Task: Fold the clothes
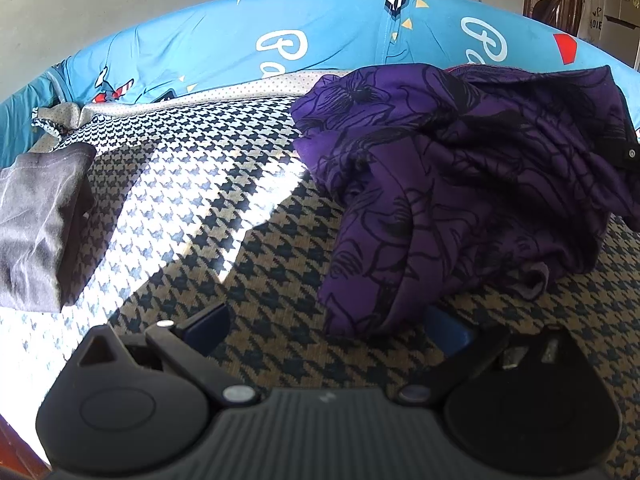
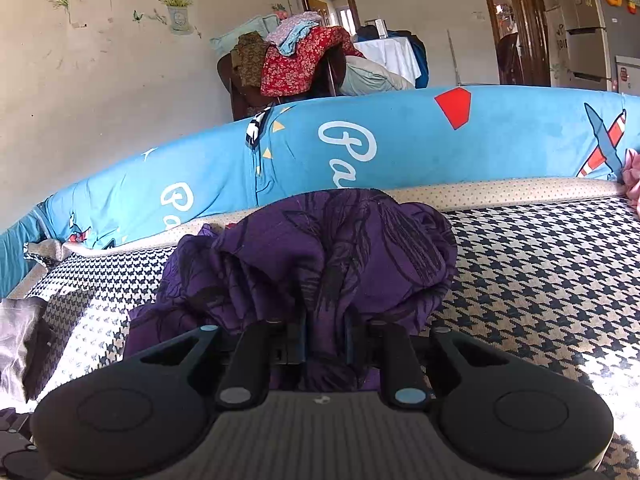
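Note:
A crumpled purple garment with black flower outlines (image 1: 460, 184) lies in a heap on the houndstooth surface (image 1: 224, 200). My left gripper (image 1: 328, 324) is open, its fingers wide apart at the garment's near hem, which hangs between them. My right gripper (image 2: 326, 340) is shut on a bunch of the purple garment (image 2: 320, 256), which rises in folds right in front of it. The right gripper's black body also shows at the right edge of the left wrist view (image 1: 624, 152).
A folded grey garment (image 1: 36, 224) lies at the left. A blue printed cushion rail (image 1: 320, 36) borders the far edge. Behind it, a chair piled with clothes (image 2: 296, 60), a doorway and a fridge. A pink cloth (image 2: 632, 176) is at the far right.

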Motion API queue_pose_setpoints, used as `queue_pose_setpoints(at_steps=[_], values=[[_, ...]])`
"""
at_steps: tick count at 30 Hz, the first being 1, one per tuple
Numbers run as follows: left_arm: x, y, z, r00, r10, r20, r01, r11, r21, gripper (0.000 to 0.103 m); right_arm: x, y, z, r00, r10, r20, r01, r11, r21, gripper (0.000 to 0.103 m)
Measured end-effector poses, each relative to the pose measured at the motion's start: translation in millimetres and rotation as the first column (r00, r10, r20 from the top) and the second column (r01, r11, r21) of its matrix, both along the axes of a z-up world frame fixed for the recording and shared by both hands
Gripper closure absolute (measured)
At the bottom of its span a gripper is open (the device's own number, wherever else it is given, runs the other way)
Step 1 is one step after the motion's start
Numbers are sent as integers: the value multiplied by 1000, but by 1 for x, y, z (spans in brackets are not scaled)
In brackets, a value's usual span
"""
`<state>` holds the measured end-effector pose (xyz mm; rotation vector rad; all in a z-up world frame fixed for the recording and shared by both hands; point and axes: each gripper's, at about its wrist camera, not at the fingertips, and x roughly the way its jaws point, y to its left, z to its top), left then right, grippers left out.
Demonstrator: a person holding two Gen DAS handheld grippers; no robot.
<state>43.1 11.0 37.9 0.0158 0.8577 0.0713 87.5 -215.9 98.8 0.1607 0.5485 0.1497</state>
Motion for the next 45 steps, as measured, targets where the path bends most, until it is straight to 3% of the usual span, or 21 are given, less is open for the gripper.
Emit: queue_pose_setpoints(at_steps=[29,37,45], values=[[-38,-3,-3,1000,-8,-30,8,1000,21,0,-38,12,16,979,182,91,-177,982,-61,90],[-41,-2,21,1000,-3,22,3,1000,1,0,-50,19,13,958,270,92,-262,961,-90,90],[-37,2,58,995,18,101,-13,999,-48,0,-77,39,-4,907,417,57,-401,899,-177,90]])
